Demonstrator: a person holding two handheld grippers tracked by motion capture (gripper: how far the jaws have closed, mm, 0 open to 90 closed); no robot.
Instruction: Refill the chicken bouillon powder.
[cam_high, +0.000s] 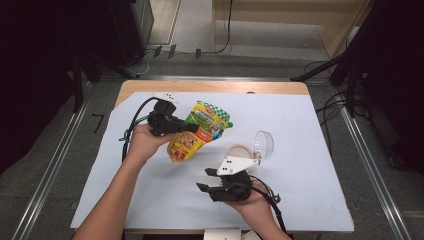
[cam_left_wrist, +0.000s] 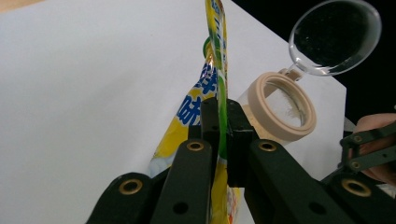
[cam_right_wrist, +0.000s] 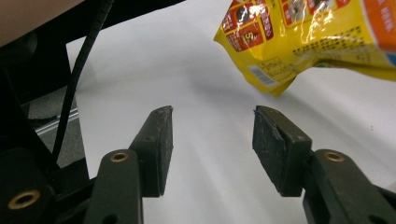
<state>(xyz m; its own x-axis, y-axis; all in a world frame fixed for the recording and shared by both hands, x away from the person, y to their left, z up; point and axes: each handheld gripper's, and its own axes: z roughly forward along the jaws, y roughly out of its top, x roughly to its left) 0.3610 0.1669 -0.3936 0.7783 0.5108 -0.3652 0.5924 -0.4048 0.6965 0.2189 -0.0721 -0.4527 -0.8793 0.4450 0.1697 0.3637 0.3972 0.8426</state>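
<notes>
My left gripper (cam_left_wrist: 223, 122) pinches the yellow pouch (cam_high: 200, 131) left of the open jar (cam_left_wrist: 279, 108); my right gripper (cam_right_wrist: 212, 140) gapes, nearer.

Bright even overhead light, glare on the pouch (cam_right_wrist: 322, 32), dim surroundings, soft focus

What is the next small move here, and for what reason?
Probably the left gripper should carry the yellow pouch toward the clear jar. It is shut on the pouch, held above the table; the jar's lid stands open. The right gripper is open and holds nothing.
</notes>
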